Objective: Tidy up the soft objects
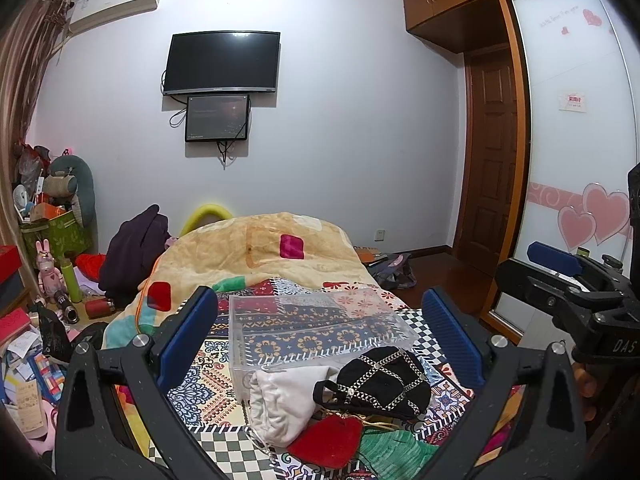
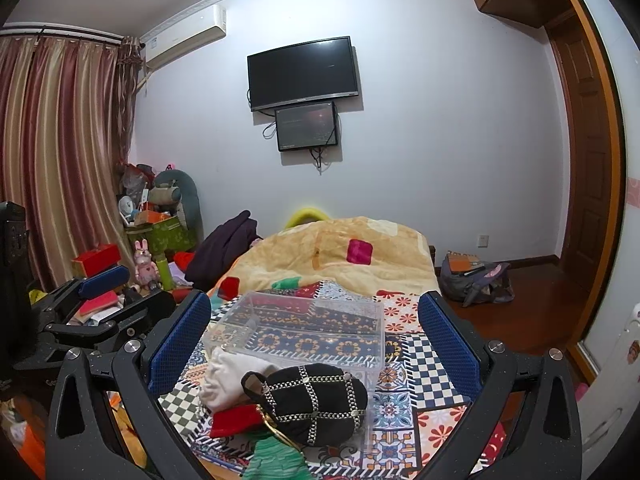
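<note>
A clear plastic box [image 1: 316, 320] [image 2: 304, 328] stands on the patterned bedspread [image 1: 436, 344]. In front of it lie several soft pouches: a black one with a chain pattern [image 1: 384, 384] [image 2: 316, 400], a white drawstring one [image 1: 280, 400] [image 2: 228, 376], a red one [image 1: 328, 440] [image 2: 232, 420] and a green knitted one [image 1: 396, 452] [image 2: 276, 460]. My left gripper [image 1: 320, 336] is open and empty, above the pouches. My right gripper [image 2: 316, 336] is open and empty, over the same pile. Each gripper also shows at the other view's edge.
A rumpled beige blanket [image 1: 260, 248] [image 2: 340, 256] covers the far bed. Clutter, boxes and toys crowd the floor at left [image 1: 52, 280]. A backpack [image 2: 476, 280] lies on the wooden floor at right. A wardrobe with sliding doors [image 1: 576, 140] stands at right.
</note>
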### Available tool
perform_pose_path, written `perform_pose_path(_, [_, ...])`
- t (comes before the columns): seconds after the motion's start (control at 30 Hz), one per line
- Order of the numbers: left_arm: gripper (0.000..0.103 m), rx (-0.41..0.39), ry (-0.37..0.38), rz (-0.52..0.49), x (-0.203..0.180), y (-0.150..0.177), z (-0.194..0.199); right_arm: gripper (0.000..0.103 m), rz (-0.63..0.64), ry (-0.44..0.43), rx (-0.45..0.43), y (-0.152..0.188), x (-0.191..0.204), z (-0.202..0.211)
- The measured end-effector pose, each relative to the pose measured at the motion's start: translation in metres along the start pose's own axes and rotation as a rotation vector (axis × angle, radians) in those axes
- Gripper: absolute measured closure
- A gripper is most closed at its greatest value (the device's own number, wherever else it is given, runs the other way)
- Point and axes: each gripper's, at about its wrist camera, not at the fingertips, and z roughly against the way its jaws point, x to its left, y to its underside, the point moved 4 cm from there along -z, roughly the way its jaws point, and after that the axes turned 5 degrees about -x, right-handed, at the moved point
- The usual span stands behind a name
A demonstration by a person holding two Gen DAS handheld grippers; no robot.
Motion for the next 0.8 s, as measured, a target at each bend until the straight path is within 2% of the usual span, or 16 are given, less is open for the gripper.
perform_pose_path(0.8, [0.000, -0.002, 0.008, 0.006, 0.0031, -0.0030, 0.0017, 0.000, -0.010, -0.006, -0.003, -0.0011, 0.0000, 0.0020])
